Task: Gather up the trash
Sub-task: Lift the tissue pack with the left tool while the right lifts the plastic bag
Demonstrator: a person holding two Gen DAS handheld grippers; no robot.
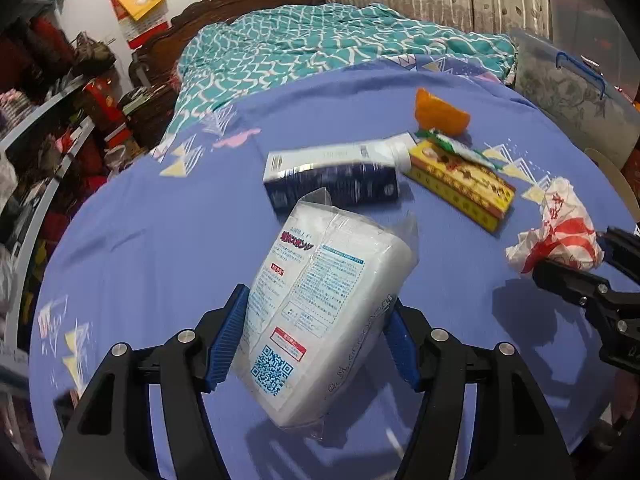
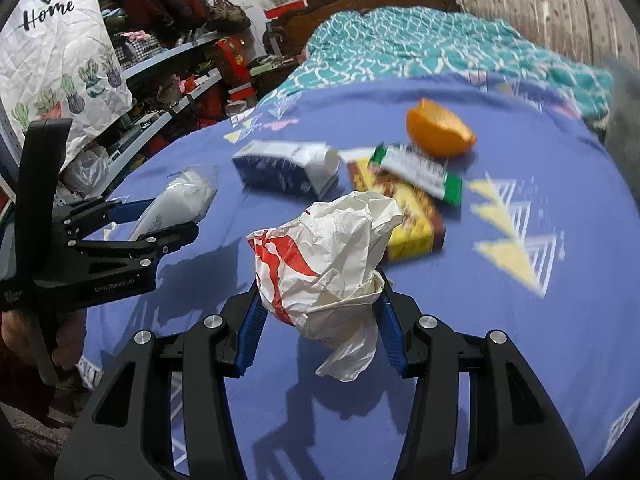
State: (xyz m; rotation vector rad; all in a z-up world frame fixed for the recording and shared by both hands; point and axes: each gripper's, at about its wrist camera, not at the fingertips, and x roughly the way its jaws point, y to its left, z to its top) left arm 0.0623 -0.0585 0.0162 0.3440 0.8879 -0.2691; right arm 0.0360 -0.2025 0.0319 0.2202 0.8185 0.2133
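My left gripper (image 1: pixel 316 308) is shut on a white plastic-wrapped pack (image 1: pixel 320 288) with blue print, held tilted above the blue bed sheet (image 1: pixel 160 240). My right gripper (image 2: pixel 320 296) is shut on a crumpled white and red plastic bag (image 2: pixel 328 252), also lifted off the sheet. Each gripper shows in the other's view: the right gripper (image 1: pixel 576 276) with its bag (image 1: pixel 560 236), the left gripper (image 2: pixel 172 218) with its pack (image 2: pixel 188 192). On the sheet beyond lie a blue and white carton (image 1: pixel 332 176), a yellow box (image 1: pixel 460 184), a green and white wrapper (image 1: pixel 460 148) and an orange peel (image 1: pixel 440 114).
A teal patterned blanket (image 1: pixel 320 48) is bunched at the head of the bed, before a carved wooden headboard (image 1: pixel 240 0). Cluttered shelves (image 1: pixel 48 140) run along the left side. A clear storage bin (image 1: pixel 572 92) stands at the right. A white "Home" bag (image 2: pixel 52 52) hangs at the left.
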